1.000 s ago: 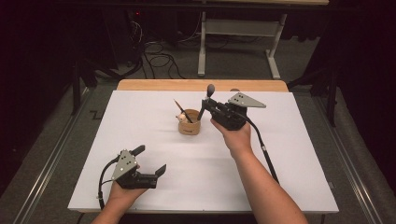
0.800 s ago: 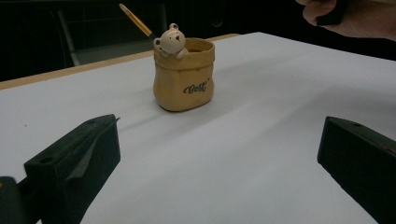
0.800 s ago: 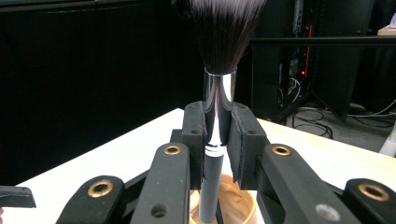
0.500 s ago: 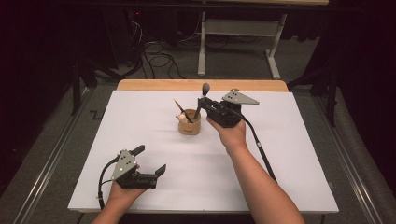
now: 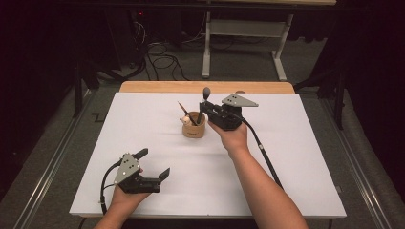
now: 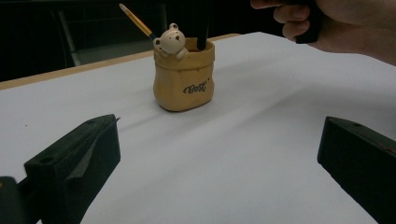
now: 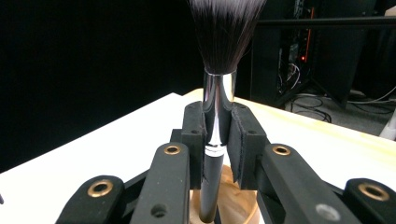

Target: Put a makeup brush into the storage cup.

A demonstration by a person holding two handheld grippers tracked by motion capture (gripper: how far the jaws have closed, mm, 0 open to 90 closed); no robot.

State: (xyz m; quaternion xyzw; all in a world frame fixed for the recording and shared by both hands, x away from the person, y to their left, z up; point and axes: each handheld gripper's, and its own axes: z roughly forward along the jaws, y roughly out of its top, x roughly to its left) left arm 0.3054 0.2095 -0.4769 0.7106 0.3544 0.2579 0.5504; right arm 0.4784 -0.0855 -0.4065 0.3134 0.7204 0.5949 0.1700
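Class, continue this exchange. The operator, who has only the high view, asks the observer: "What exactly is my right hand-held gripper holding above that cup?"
Observer: A makeup brush. The right hand-held gripper is clamped on its shiny metal collar, with the dark bristles pointing up.
Operator: Is the handle's tip inside the cup?
Observer: Yes. In the right gripper view the handle runs down into the mouth of the tan cup.
Operator: Any markings on the cup?
Observer: The left gripper view shows a small bear figure at the rim and the word "Best" on the front.
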